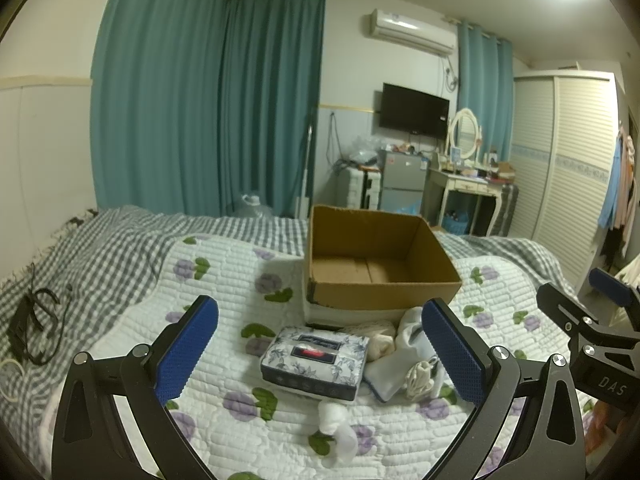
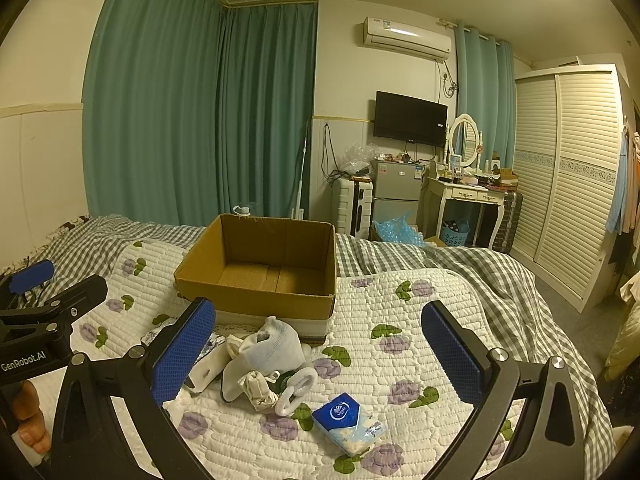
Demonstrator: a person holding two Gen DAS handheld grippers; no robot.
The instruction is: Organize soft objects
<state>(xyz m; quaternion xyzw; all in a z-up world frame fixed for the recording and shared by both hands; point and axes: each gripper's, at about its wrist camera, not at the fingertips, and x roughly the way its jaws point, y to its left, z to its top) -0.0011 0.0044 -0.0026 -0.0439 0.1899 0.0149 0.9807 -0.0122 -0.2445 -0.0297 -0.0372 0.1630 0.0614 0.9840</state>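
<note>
one cardboard box (image 2: 256, 268), two tissue packs (image 1: 316, 362) (image 2: 350, 424) (one floral), one heap of socks (image 2: 260, 364).

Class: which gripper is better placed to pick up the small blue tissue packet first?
Right. The blue tissue packet lies just ahead, between the open right gripper fingers; the left wrist view does not show it.

Left gripper (image 1: 320, 356): black frame, two fingers with blue dimpled pads (image 1: 188, 346), spread wide apart, nothing between them, levelled forward and tilted slightly down.

Right gripper (image 2: 318, 356): same build, blue-padded fingers (image 2: 450, 352) likewise parted wide and holding nothing. It sits just to the right of the left fingers, side by side at similar height.

Bare fingertips of the person's left hand (image 2: 30, 420) wrap the left handle, below and behind its fingers.
</note>
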